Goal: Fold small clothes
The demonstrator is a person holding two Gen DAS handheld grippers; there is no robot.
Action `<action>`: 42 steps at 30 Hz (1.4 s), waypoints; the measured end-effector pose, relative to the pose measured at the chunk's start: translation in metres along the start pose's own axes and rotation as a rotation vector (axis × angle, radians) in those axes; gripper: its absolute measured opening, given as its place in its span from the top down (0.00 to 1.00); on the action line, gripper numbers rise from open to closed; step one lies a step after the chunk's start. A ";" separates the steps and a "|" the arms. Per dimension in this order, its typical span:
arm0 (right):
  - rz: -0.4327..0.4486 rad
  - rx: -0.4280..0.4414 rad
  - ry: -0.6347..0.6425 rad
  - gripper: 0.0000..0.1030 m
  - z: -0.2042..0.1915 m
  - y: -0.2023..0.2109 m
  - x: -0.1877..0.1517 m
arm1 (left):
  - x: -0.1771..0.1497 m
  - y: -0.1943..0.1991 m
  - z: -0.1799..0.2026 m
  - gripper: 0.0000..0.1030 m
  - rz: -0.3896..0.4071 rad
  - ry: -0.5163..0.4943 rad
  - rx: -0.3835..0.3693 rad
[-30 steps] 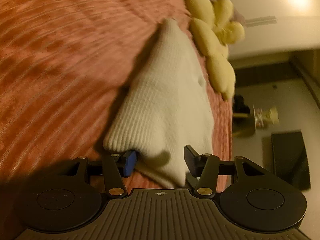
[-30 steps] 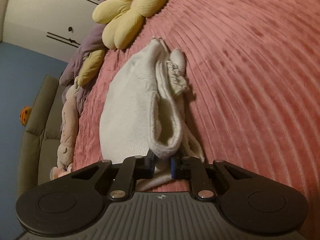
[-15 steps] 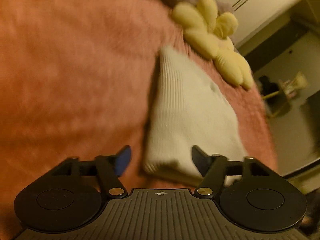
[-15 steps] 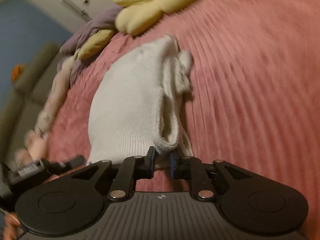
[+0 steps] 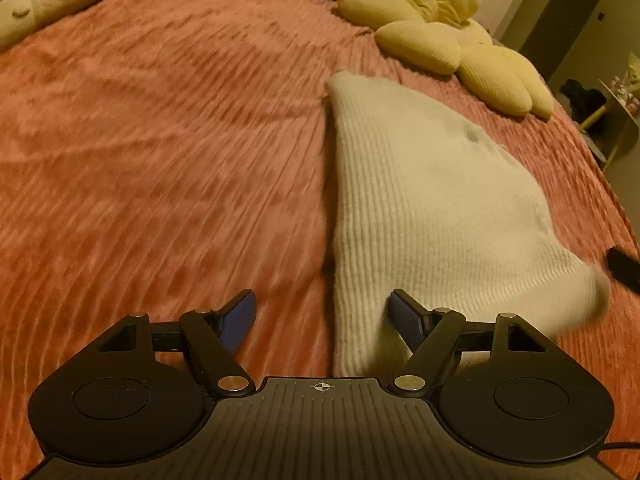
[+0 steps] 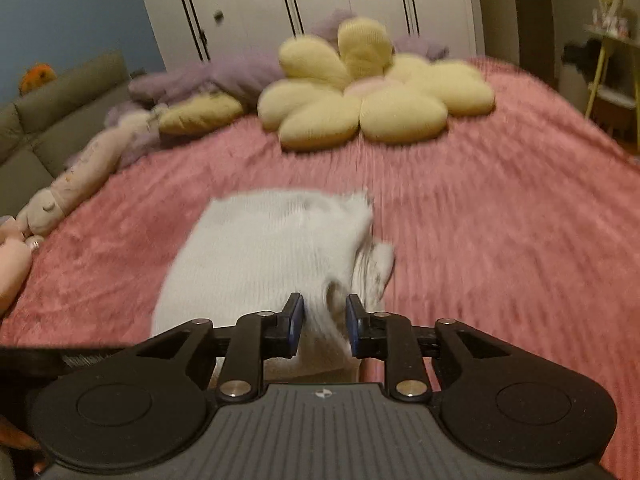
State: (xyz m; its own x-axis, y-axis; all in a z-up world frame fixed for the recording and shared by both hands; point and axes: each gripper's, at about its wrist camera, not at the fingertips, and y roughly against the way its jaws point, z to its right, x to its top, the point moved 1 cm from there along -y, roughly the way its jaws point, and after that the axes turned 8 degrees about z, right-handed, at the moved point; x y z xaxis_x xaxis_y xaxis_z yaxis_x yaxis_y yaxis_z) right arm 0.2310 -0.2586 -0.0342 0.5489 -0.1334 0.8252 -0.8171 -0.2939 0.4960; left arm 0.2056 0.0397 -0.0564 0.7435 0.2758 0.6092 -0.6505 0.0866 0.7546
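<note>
Your left gripper [image 5: 322,316] is standing wide open, its jaws having just been spreading — only the sweater's [image 5: 424,208] near edge is lying between them, with neither pad pressing it. The sweater is lying folded on the pink bedspread [image 5: 160,160], right of centre in the left view, just below the flower pillow [image 5: 436,36]. Your right gripper [image 6: 322,320] is parting narrowly, jaws just opening, blurred knit showing in the gap at lower centre — released, not clamped.

Dim warm indoor light, fisheye-bent edges, heavy motion blur in the right-wrist view.
</note>
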 end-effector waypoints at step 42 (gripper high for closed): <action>-0.394 0.012 0.249 0.07 -0.035 0.034 -0.093 | -0.067 0.070 0.037 0.01 -0.022 -0.274 0.156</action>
State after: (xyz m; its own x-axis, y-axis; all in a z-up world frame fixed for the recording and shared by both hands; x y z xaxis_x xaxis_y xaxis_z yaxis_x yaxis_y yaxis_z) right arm 0.1458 -0.2227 -0.0849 0.7571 0.2212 0.6147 -0.5517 -0.2874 0.7829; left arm 0.1156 -0.0078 -0.0354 0.7853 0.0054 0.6192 -0.6176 -0.0638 0.7839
